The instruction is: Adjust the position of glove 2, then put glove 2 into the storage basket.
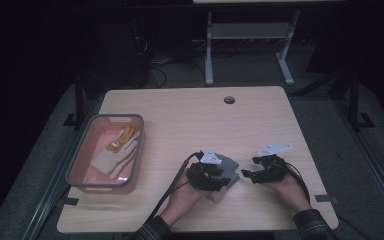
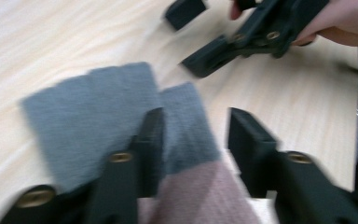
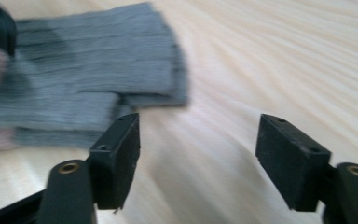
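We are working at a wooden table (image 1: pixel 260 120), the largest thing here, with a pink bin (image 1: pixel 82 150) sitting near its left edge. Inside that bin a white glove with yellow fingers (image 1: pixel 115 152) is lying flat. The piece we are handling is 1 grey and pink glove (image 1: pixel 228 166), lying flat on the table near the front edge, between our 2 hands and well apart from the bin.

Our left gripper (image 1: pixel 211 179) is hovering right over the glove. In the left gripper view its jaws are standing partly apart with nothing pinched: 1 jaw is lying over the grey fingers (image 2: pixel 93 107), the other is over bare wood, and the pink cuff (image 2: pixel 200 196) is showing between them. Our right gripper (image 1: pixel 252 175) is waiting just beside the glove, jaws wide and empty over bare wood, as the right gripper view shows, with the grey fingers (image 3: pixel 98 70) ahead and to one side.

We are judging this as the step between grips: the glove is lying free on the table. The next move probably calls for closing on the knit fabric firmly, then lifting it across to the bin beside the other glove.
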Action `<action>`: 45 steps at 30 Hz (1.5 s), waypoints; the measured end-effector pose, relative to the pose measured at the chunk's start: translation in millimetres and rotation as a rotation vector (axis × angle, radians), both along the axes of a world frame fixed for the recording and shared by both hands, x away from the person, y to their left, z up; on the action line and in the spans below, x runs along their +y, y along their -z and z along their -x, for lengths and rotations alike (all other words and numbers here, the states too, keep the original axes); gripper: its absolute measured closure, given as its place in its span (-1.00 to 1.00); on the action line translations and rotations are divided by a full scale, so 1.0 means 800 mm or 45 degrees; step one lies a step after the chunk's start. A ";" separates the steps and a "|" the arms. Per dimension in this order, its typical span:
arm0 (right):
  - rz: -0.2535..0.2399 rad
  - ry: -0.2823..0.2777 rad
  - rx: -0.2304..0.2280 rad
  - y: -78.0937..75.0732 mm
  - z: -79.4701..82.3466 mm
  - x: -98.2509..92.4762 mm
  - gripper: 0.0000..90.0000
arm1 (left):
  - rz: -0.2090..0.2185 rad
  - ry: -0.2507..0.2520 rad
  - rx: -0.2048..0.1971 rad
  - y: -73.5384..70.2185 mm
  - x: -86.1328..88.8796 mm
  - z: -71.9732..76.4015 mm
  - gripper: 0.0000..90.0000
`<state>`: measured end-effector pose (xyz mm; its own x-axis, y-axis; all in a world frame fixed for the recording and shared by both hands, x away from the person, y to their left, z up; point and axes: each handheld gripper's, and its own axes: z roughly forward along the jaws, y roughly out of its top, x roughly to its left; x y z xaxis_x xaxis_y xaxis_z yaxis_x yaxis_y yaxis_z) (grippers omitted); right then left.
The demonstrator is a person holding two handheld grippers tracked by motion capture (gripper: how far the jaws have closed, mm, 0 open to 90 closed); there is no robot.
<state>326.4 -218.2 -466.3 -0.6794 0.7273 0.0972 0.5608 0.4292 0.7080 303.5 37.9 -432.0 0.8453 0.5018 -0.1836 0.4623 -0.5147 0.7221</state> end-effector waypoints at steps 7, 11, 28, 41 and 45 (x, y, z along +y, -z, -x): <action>-0.002 0.110 -0.019 0.002 -0.009 -0.022 -0.61 | -0.075 -0.083 0.047 0.016 0.007 -0.016 -0.62; 0.012 0.133 -0.024 0.005 -0.012 -0.026 -0.65 | -0.087 -0.108 0.047 0.026 0.004 -0.017 -0.71; 0.097 0.105 -0.020 0.013 -0.012 -0.018 -0.67 | -0.114 -0.139 0.073 0.043 0.009 -0.023 -0.72; 0.075 0.126 -0.048 0.017 -0.012 -0.018 -0.72 | -0.125 -0.028 0.070 0.039 0.007 -0.020 -0.24; 0.060 0.136 -0.065 0.019 -0.012 -0.016 -0.77 | -0.098 0.009 0.122 0.038 0.009 -0.021 0.19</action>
<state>335.9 -231.4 -481.8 -0.6010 0.7987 0.0285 0.5689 0.4025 0.7172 320.7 45.1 -462.2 0.8293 0.5115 -0.2252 0.5236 -0.5702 0.6331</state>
